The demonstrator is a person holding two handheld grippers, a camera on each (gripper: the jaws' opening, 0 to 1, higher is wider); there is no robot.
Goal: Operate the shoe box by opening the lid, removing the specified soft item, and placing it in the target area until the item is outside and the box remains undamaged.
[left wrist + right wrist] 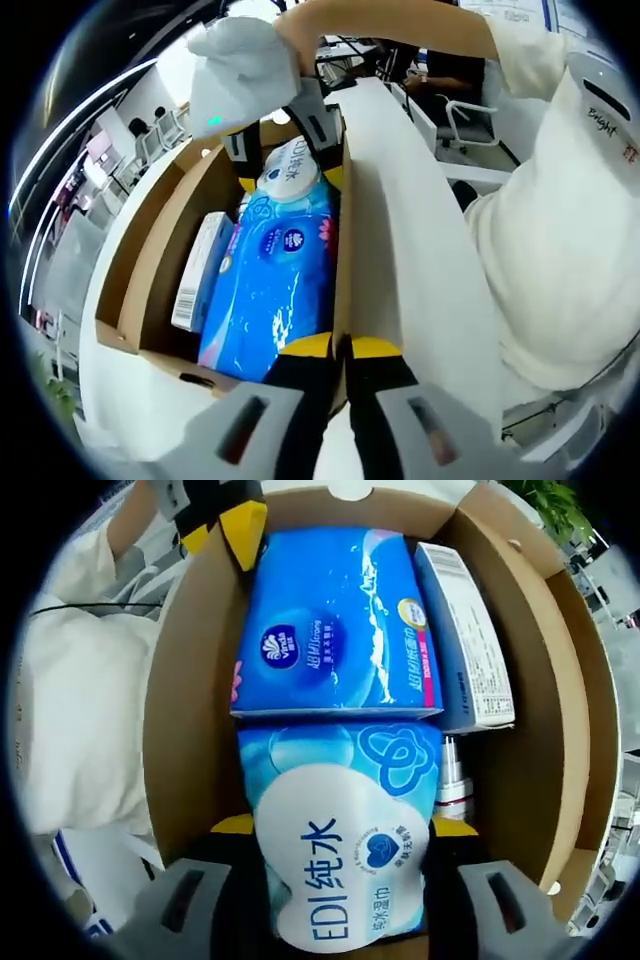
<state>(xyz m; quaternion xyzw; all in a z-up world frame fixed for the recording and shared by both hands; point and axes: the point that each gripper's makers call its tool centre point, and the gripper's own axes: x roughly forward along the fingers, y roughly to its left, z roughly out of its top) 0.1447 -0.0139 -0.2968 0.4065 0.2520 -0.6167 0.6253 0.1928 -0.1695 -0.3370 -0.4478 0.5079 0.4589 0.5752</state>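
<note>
Open cardboard shoe box [180,730] sits on the white tabletop [420,260], lid off. Inside: blue tissue pack [340,625] at centre, a narrow white carton [465,640] beside it, a small bottle [452,785] below the carton. Right hand-held gripper [340,830] is spread around the wet-wipe pack [345,855], yellow tips at both sides. Left hand-held gripper [342,348] is pinched on the box wall.
</note>
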